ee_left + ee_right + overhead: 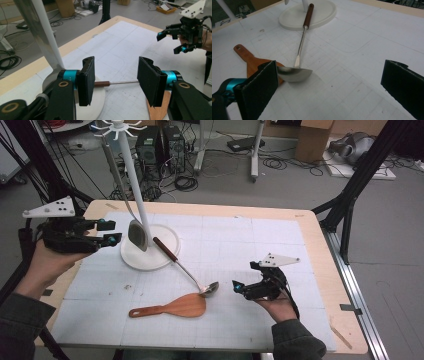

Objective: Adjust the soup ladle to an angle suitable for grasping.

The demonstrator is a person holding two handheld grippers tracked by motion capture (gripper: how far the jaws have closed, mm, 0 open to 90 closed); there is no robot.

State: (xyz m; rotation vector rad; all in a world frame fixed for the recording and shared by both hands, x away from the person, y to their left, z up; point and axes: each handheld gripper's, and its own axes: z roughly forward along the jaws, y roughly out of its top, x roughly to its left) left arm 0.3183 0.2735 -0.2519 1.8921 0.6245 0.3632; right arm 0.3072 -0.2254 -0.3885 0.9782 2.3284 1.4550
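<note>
Left gripper (111, 232) is held beside the white rack (135, 185), jaws apart, nothing between the pads. A metal spatula (136, 234) is seen hanging from the rack's top hooks, blade low against the pole just above the round base (165, 240).

Right gripper (239, 287) is held low over the mat, jaws wide apart and empty, just beside the ladle (186, 270). The ladle's bowl lies on the mat touching the wooden spatula (175, 307); its brown handle end rests on the rack base.

Risks, as judged:
- Ladle handle is propped on the base, so a pinch near the bowl could pivot or roll it; the thin round shaft may slip between flat pads.
- Wooden spatula could be dragged along, since it touches the bowl.
- Left gripper is close to the pole and the hanging spatula; a bump could swing the spatula off its hook or tip the rack.
</note>
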